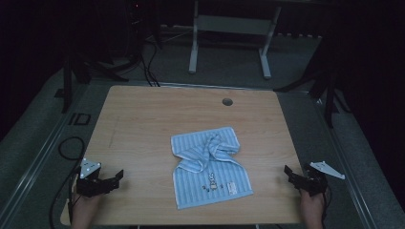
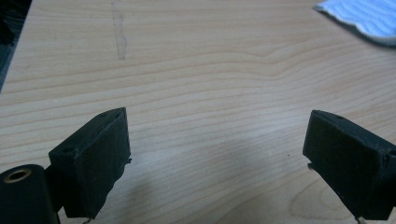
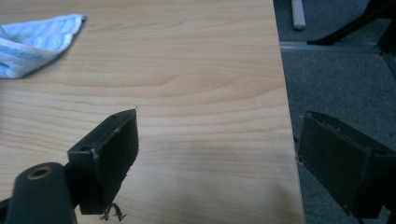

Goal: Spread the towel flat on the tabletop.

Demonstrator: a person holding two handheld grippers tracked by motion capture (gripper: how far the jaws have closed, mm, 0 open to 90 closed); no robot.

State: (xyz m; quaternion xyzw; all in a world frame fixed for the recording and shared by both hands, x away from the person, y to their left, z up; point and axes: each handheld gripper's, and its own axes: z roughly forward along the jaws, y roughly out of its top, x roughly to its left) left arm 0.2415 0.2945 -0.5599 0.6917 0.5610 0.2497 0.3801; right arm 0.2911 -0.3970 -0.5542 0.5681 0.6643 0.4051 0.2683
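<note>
1. Here, a light-blue striped towel lies crumpled at the middle of the wooden table, slightly toward the 5 o'clock side of centre in the high view.
2. Its upper half is bunched and folded over itself, while the lower half lies flat and shows a small animal picture with a little label beside it at 3 o'clock.
3. In the left gripper view, a corner of the towel sits at about 1 o'clock, well apart from the jaws.
4. In the right gripper view, a towel corner shows at about 10 o'clock, also well apart from the jaws.
5. The left gripper rests near the table's near left corner, at 9 o'clock from the towel; its jaws stand wide apart with only bare wood between them and nothing held.
6. The right gripper sits at the table's right edge, at 3 o'clock from the towel; its jaws are likewise spread wide and empty, one over the wood and one over the grey floor past the edge.
7. A round cable hole lies at 12 o'clock from the towel near the far edge.
8. Beyond the table, at 12 o'clock, stands a white frame on dark carpet.
</note>
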